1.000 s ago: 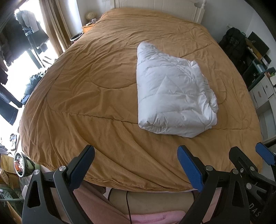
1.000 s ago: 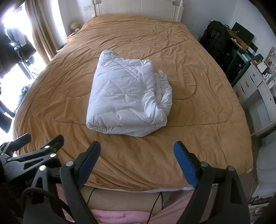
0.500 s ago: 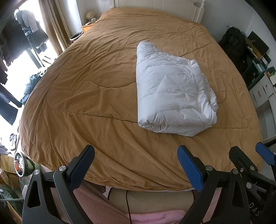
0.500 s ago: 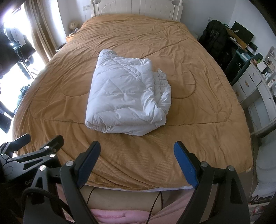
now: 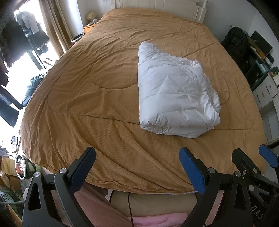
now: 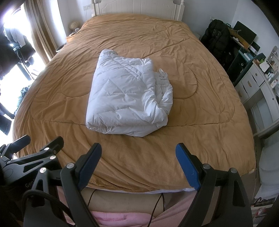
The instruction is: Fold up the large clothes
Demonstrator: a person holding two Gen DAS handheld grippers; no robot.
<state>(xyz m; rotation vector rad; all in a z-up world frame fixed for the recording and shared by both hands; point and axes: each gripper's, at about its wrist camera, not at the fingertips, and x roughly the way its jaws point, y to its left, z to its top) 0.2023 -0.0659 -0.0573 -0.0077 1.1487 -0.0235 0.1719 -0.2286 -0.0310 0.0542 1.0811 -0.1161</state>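
Observation:
A white quilted puffy garment lies folded into a thick rectangular bundle on the brown bedspread, with bunched layers along its right side. It also shows in the right wrist view. My left gripper is open and empty, held back over the foot of the bed, well short of the bundle. My right gripper is open and empty too, beside the left one. Each gripper shows at the edge of the other's view.
The bed has a white headboard. White drawers and a black bag stand to the right. Curtains, a window and hanging clothes are to the left. A nightstand is at far left.

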